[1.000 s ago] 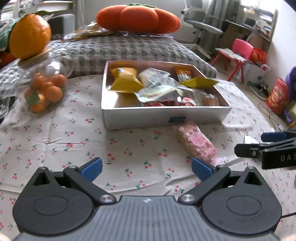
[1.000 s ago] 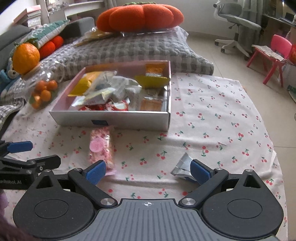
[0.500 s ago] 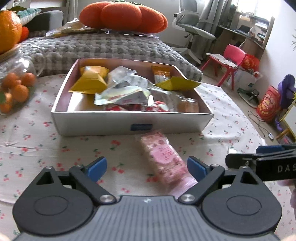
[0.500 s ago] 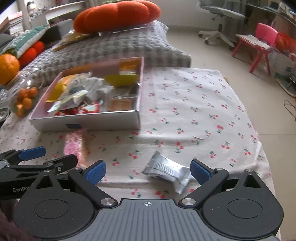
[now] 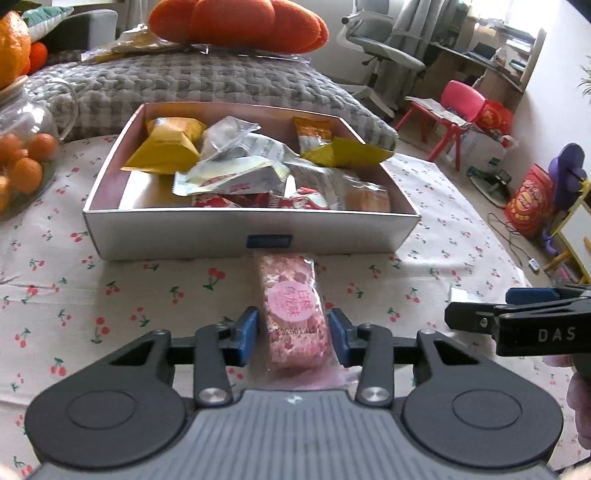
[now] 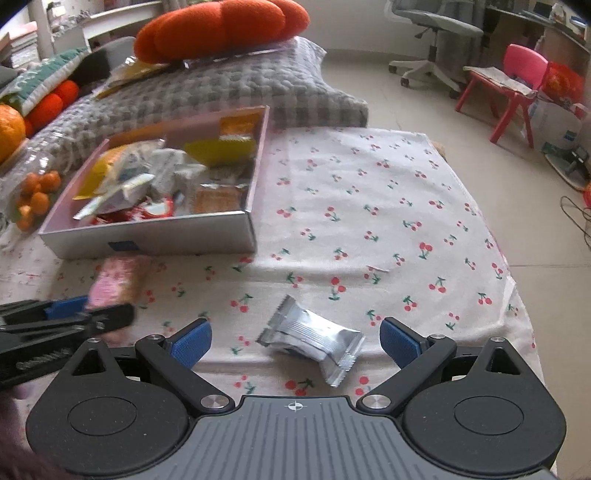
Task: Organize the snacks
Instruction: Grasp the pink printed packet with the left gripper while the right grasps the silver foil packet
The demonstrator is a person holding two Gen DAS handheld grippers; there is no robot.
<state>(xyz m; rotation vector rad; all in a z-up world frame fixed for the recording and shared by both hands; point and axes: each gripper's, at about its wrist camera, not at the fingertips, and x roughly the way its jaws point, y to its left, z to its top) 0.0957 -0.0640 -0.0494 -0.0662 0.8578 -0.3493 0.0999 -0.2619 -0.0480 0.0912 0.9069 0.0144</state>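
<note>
an orange pumpkin cushion [image 5: 236, 22] is set on a grey checked cushion [image 5: 192, 85]. a glass jar [image 5: 26, 147] is filled with small oranges. a pink chair [image 6: 517, 77] and a grey office chair [image 6: 432, 33] are seen behind on the floor.

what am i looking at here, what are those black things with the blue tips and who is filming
No robot: a person holds a hand-held gripper in each hand, each with a camera looking along its blue-tipped fingers. In the left view, the left hand-held gripper has just been closing and its pads now press a pink snack bar lying on the cherry-print tablecloth. In the right view, the right hand-held gripper stands open around a silver snack packet, not touching it. Behind lies a box already holding snacks.
</note>
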